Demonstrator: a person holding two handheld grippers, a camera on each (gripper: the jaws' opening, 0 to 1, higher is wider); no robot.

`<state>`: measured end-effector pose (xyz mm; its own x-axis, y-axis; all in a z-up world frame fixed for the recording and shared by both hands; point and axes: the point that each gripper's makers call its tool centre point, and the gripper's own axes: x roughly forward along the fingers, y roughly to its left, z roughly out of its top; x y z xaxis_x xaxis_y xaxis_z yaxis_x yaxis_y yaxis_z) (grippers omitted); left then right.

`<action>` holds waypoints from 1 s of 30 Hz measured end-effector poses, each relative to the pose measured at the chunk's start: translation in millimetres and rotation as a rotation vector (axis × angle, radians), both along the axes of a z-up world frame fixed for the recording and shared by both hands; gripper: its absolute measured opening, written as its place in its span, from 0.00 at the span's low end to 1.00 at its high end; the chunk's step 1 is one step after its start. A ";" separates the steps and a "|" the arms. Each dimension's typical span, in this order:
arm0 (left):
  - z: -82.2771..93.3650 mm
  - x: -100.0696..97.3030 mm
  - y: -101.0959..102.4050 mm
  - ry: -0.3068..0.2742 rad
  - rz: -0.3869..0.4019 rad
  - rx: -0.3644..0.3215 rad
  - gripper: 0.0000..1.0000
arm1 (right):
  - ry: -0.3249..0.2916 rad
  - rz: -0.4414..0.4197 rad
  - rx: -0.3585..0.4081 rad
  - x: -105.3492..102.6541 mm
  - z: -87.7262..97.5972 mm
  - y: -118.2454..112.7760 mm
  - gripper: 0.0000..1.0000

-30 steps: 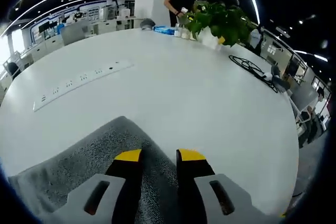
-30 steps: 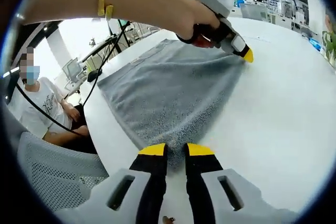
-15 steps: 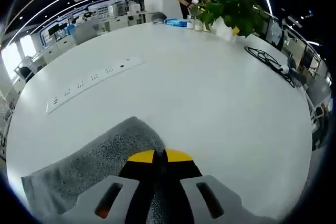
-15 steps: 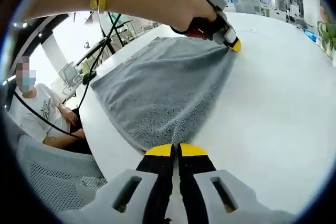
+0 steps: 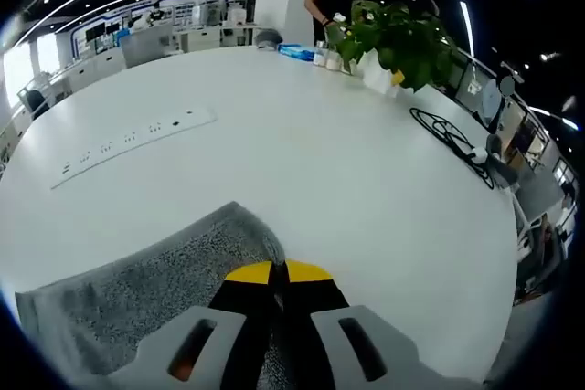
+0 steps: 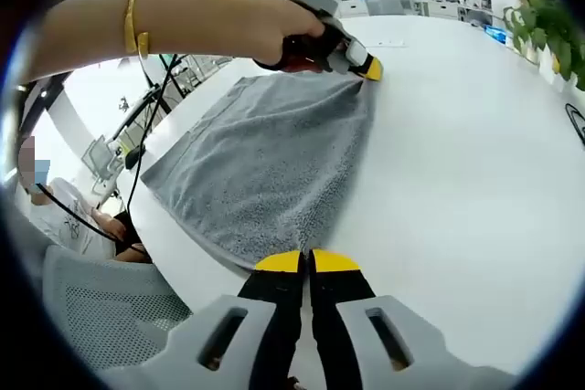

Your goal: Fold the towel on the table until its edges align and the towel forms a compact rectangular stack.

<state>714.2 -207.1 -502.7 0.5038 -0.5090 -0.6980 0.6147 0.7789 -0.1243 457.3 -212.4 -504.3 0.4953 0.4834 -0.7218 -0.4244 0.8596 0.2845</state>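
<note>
Both grippers, jaws apart a second ago, now pinch corners of the grey towel (image 6: 265,166): right gripper (image 6: 307,263) at the near corner, left gripper (image 5: 278,271) at the far one. Towel lies flat on the white table (image 5: 302,162), long axis running between them.

I see my left gripper (image 5: 277,272) at six o'clock, its yellow-tipped jaws pressed together on the corner of the grey terry towel (image 5: 137,289), which spreads toward eight o'clock over the round white table (image 5: 347,171). A flush white power-socket strip (image 5: 132,139) lies at ten o'clock. A leafy green potted plant (image 5: 398,38) stands at one o'clock, a coiled black cable (image 5: 448,130) at two o'clock.
</note>
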 end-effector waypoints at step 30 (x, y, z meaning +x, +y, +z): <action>67.7 -14.7 -61.2 -0.058 -0.061 -0.237 0.02 | -0.105 -0.123 -0.073 2.5 49.4 -54.0 0.00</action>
<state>699.5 -268.3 -435.0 0.5029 -0.6858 -0.5261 0.6712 0.6933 -0.2622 459.8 -266.4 -454.9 0.6219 0.3625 -0.6941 -0.3385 0.9237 0.1792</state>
